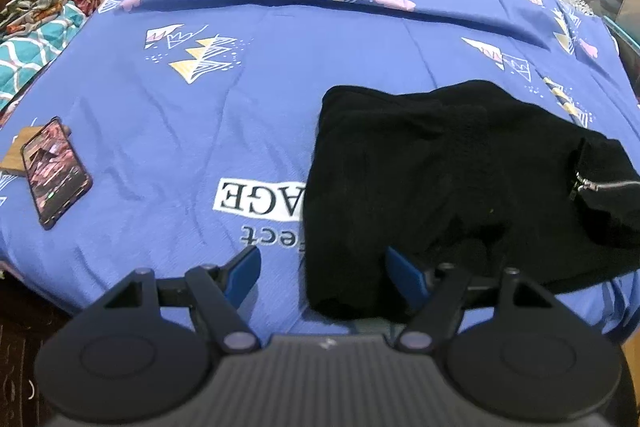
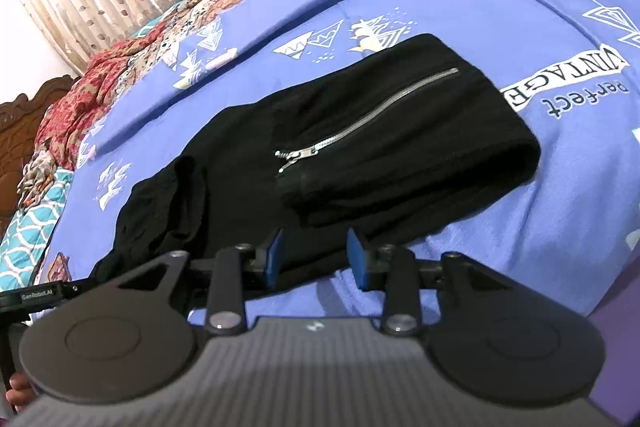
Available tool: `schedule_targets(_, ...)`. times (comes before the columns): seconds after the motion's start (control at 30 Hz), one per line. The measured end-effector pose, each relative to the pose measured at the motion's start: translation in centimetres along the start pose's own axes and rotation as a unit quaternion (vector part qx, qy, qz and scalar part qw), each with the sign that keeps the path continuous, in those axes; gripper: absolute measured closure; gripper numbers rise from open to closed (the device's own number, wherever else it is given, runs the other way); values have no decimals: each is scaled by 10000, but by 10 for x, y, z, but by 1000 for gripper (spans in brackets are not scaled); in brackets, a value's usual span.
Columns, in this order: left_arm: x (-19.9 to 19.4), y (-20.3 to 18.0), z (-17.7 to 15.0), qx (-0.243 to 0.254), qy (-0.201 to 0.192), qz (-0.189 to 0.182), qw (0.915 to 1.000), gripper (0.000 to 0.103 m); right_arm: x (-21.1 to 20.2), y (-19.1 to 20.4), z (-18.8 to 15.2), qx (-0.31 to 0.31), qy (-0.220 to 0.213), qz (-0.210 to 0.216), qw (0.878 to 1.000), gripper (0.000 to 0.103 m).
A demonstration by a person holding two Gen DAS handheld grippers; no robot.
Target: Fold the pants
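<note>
We have the black pants (image 2: 360, 131) lying folded into a thick bundle on the bed, on its blue printed sheet (image 1: 200, 115). In the right wrist view, one folded layer sits on top with its silver zipper (image 2: 368, 115) facing up, running from about 8 o'clock toward 2 o'clock. A looser part trails off toward 8 o'clock, so we judge the fold unfinished or awaiting a last tidy.

Our left tongs (image 1: 322, 269) stand wide apart with nothing between them, hanging over the bundle's near edge at 6 o'clock in that view. Our right tongs (image 2: 316, 253) are partly open, and we see no cloth pinched between the blue pads; they hover just over the pants' near edge, probably to let the layer settle.

A phone (image 1: 54, 173) rests at 9 o'clock, well apart from the pants. The sheet reads "perfect VINTAGE" (image 2: 568, 79), upside down to us. A label on the rig at lower left reads "GenRobot.AI" (image 2: 36, 294).
</note>
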State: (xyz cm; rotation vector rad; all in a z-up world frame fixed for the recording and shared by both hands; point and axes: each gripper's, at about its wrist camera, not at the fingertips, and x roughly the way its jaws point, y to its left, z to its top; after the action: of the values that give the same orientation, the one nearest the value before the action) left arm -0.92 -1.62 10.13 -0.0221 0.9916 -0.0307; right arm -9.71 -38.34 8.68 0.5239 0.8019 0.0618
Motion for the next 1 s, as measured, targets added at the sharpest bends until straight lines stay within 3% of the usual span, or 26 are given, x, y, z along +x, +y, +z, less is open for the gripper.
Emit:
schedule_targets(0.4, -9, 8, -7, -20, -33, 168, 9999, 32, -11, -2, -3, 113, -104, 100, 9998, 64)
schedule_targets(0.6, -6, 6, 0, 42, 4, 370, 9993, 31, -25, -17, 10, 322, -571, 257, 9975, 64)
schedule_targets(0.83, 1, -3, 6, 159, 60, 566, 9983, 31, -36, -52, 21, 820, -1016, 88, 9914, 62)
schedule_targets(0.9, 3, -4, 6, 180, 89, 607, 9980, 31, -40, -64, 21, 1026, -1161, -61, 9879, 57)
schedule_targets(0.93, 5, -5, 6, 192, 114, 633, 9977, 31, -41, -72, 21, 1163, -1212, -173, 9856, 49)
schedule_targets(1.0, 6, -5, 6, 205, 137, 652, 9976, 31, -41, -88, 20, 1498, -1196, -252, 9811, 45)
